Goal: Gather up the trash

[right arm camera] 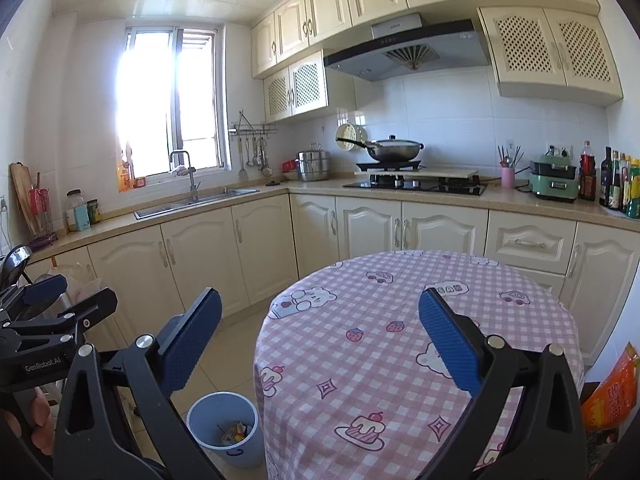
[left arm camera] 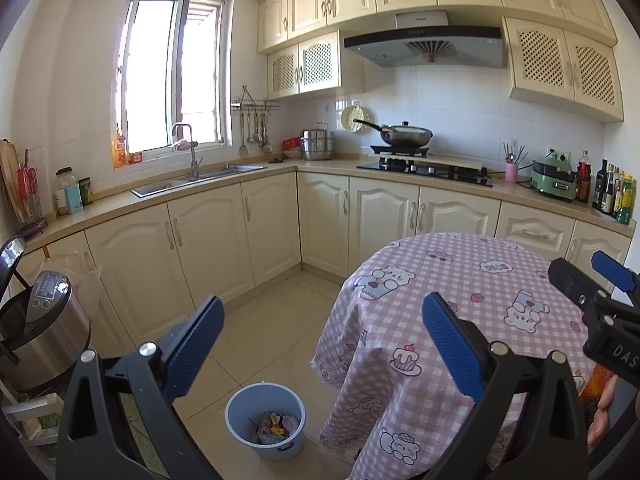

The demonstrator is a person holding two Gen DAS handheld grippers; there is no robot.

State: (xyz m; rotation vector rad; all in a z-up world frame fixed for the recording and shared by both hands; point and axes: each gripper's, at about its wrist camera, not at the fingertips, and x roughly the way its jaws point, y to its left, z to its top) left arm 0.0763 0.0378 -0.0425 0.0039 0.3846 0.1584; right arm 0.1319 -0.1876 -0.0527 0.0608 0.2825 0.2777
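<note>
Both grippers, left (left arm camera: pixel 322 344) and right (right arm camera: pixel 320 340), gape empty above the table (right arm camera: pixel 400 320); reaching carelessly could topple the bin (left arm camera: pixel 265 420).

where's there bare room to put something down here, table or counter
The round table top shows only its pink checked cloth, free edge to edge. The counter between sink and steel pot is mostly open. The right end, by the green appliance and bottles, is crowded.
</note>
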